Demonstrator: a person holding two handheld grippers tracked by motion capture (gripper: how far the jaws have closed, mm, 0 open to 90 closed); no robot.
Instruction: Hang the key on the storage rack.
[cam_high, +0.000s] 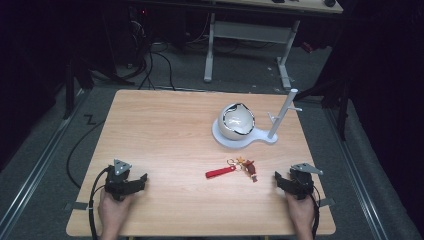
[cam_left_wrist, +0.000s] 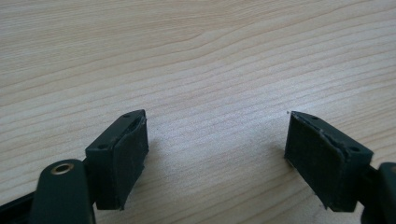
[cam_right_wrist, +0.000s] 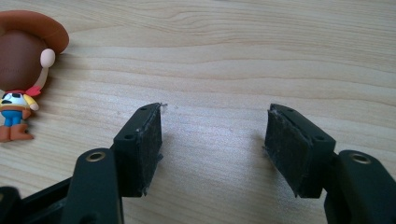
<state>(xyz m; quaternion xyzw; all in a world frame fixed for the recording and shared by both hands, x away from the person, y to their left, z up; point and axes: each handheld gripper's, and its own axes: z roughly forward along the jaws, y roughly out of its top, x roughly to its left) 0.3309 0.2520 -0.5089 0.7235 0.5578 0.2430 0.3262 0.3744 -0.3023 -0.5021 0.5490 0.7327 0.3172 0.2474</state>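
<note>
Keychain with red strap and small cowboy figure (cam_high: 235, 170): lay flat on the wooden table (cam_high: 165, 130), its long axis running left-right, between both grippers.
The right gripper (cam_high: 278, 178) was nearer, the figure (cam_right_wrist: 21, 70) just to its left; its jaws stood wide and empty. The left gripper (cam_high: 142, 181) was likewise open and empty. Count: one keychain, one white stand holding a white bowl-shaped object (cam_high: 237, 121), two grippers.

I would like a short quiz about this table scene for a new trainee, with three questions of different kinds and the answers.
1. True or false: the right gripper holds the keychain.
2. Which gripper is nearer to the keychain: A left, B right?
3. What stands on the white stand beside its post?

Key
1. False; the jaws stand open over bare table.
2. B.
3. A white bowl-like object, tilted, with a dark rim.
</note>
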